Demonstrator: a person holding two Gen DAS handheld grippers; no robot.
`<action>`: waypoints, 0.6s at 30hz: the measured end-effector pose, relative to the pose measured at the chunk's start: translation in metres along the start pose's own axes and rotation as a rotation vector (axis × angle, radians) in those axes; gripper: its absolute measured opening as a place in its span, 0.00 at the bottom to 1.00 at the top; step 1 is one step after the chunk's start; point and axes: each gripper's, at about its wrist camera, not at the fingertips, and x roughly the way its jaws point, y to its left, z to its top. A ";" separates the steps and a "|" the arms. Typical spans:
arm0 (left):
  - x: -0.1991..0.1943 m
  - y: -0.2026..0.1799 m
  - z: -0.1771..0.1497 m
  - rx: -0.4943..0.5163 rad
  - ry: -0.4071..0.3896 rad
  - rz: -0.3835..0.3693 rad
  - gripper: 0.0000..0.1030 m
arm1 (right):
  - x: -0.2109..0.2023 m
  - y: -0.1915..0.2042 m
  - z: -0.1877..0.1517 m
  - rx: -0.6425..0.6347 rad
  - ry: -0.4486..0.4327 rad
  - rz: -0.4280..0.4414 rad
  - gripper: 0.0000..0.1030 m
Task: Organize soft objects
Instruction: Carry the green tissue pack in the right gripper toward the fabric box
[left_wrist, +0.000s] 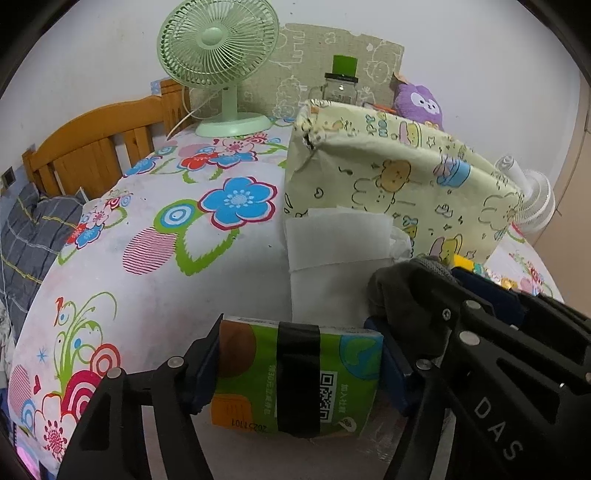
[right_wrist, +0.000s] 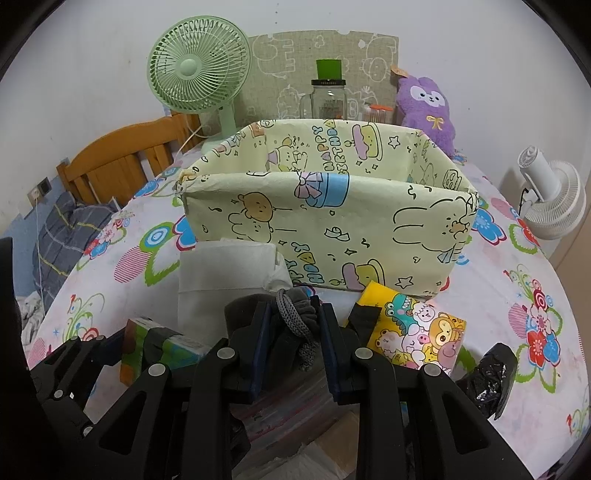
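Glossy green tissue pack (left_wrist: 297, 376) fills left fingers (left_wrist: 207, 369); right fingers (right_wrist: 260, 347) pinch fuzzy grey cloth (right_wrist: 291, 332).

1. The box (right_wrist: 328, 225) sits mid-desk (right_wrist: 517, 369), with a fan (right_wrist: 199, 77), jar (right_wrist: 328, 98) and plush (right_wrist: 428, 110) behind it.
2. A folded cloth (right_wrist: 221, 273) lies before its left corner, touching it.
3. The cartoon pack (right_wrist: 417, 328) lies before its right half.

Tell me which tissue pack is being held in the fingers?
The green tissue pack, squeezed between the left gripper fingers. The yellow cartoon-animal pack lies loose on the bedsheet by the box.
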 end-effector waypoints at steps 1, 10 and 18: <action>-0.002 -0.001 0.001 0.001 -0.005 0.000 0.71 | -0.001 0.000 0.000 -0.001 -0.001 0.001 0.29; -0.021 -0.011 0.007 0.024 -0.050 0.018 0.70 | -0.018 -0.005 0.003 0.011 -0.026 0.018 0.29; -0.039 -0.022 0.015 0.033 -0.087 0.024 0.70 | -0.038 -0.010 0.011 0.017 -0.066 0.026 0.29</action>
